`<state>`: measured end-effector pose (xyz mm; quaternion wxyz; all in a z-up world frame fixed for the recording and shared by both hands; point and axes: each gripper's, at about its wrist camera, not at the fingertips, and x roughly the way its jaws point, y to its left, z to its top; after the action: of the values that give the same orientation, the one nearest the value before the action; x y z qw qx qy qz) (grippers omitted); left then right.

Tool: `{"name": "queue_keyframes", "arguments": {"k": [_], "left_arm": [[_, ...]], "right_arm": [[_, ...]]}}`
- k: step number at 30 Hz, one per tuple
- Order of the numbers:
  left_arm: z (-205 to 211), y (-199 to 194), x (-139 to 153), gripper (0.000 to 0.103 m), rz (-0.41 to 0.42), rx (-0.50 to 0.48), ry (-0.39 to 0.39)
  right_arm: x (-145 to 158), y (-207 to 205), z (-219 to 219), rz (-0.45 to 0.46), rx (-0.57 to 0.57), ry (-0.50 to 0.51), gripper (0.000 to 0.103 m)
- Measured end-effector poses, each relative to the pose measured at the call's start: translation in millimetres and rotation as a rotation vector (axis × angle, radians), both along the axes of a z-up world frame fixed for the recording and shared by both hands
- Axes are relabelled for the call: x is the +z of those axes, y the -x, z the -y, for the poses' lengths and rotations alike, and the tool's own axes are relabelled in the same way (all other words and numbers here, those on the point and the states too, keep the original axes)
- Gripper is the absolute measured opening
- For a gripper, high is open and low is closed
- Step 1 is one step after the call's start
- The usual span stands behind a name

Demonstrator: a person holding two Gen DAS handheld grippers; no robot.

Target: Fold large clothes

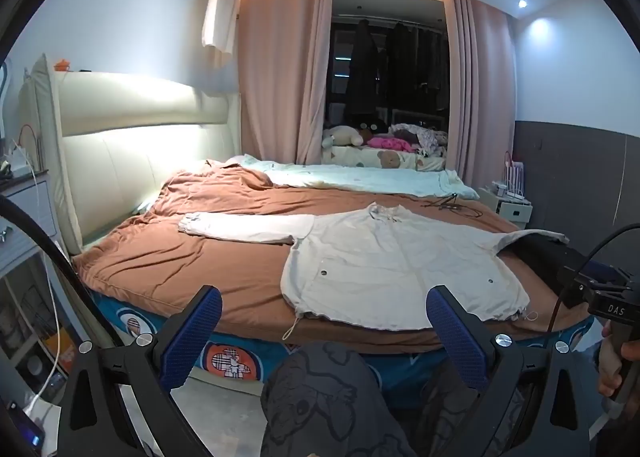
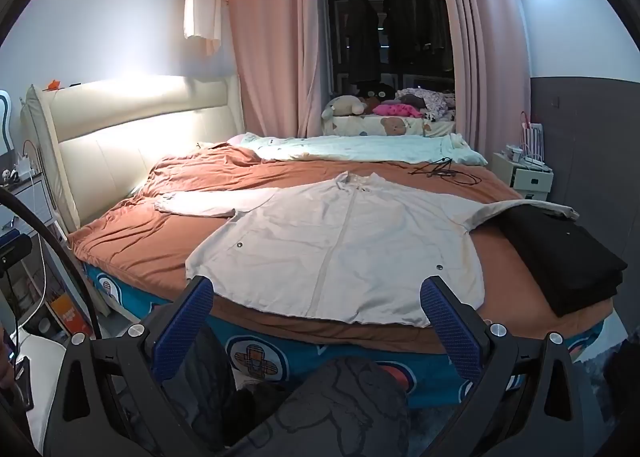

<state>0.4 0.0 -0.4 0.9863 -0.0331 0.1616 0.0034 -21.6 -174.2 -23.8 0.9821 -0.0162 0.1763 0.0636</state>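
- Flat on the brown bedspread lies a cream jacket, front up, hem at the near edge of the bed.
- Its left sleeve stretches out leftward; the right sleeve lies over a folded black garment.
- Left gripper: jaws wide apart, empty, short of the bed.
- Right gripper: jaws likewise spread, gripping nothing.

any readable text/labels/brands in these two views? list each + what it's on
"DAS": on the right gripper's black body, left wrist view.
Orange box beside the bed: print too blurred to read.
Bed base emblems: pictures, no legible words.
Nothing else readable.
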Motion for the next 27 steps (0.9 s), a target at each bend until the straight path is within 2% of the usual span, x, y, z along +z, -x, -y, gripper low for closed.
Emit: {"name": "queue_keyframes", "arguments": {"k": [6,7,27], "left_arm": [[-8.3,2.3,0.3,0.103,-0.002,-0.025,0.035],[-2.3,1.5,1.0,0.103,-0.005,-0.024,0.017],[-0.5,9.9,9.6,0.103,0.006,-0.035,0.011]], "right_arm": [[-0.6,0.8,-1.3,0.005,-0.007,0.0,0.103],[-0.9,1.0,-1.9,0.005,-0.006,-0.002,0.103],[0.4,-0.6,-0.7,-0.004,-0.006,-0.015,0.103]]}}
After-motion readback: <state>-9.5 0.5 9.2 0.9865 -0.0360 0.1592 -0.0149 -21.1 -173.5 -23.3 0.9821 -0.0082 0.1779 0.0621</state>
